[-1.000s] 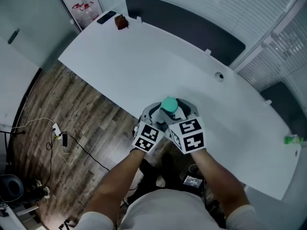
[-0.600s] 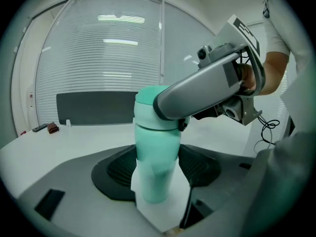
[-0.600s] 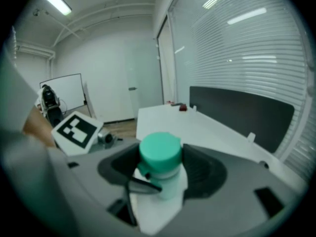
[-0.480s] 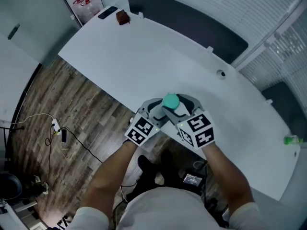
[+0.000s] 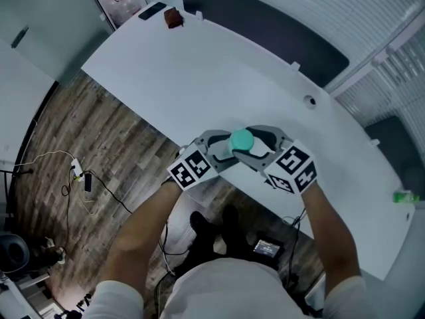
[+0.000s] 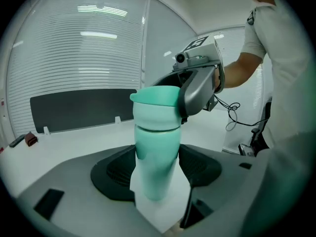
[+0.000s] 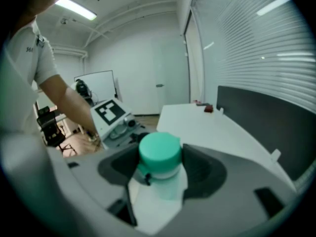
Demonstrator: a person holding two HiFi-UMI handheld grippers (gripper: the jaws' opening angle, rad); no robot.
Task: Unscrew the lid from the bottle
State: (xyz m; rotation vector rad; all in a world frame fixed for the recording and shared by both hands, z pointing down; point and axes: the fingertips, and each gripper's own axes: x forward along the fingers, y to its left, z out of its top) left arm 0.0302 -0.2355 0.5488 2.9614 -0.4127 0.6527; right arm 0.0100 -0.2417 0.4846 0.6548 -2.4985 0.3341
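A teal bottle [image 6: 155, 152] with a teal lid [image 5: 241, 139] hangs above the table's near edge, held between both grippers. In the left gripper view my left gripper [image 6: 155, 169] has its dark pads pressed on the bottle's body. The right gripper [image 6: 197, 83] reaches in from the upper right and clasps the lid [image 6: 155, 97]. The right gripper view shows my right gripper [image 7: 159, 164] shut around the round lid [image 7: 159, 149], and the left gripper's marker cube [image 7: 114, 117] lies beyond it. From the head view the left gripper [image 5: 222, 146] and right gripper [image 5: 255, 145] meet at the lid.
A long white table [image 5: 199, 78] runs diagonally, with a dark panel [image 5: 265, 25] behind it. A small brown object [image 5: 174, 17] and a black phone [image 5: 151, 10] lie at its far left end, a cable hole [image 5: 310, 100] is further right, and a green item [image 5: 405, 195] sits at the right end. Cables [image 5: 80, 178] lie on the wooden floor.
The two marker cubes have swung apart, the left one to the left and the right one to the right, as both wrists turned. The bottle and lid stay between the jaws.
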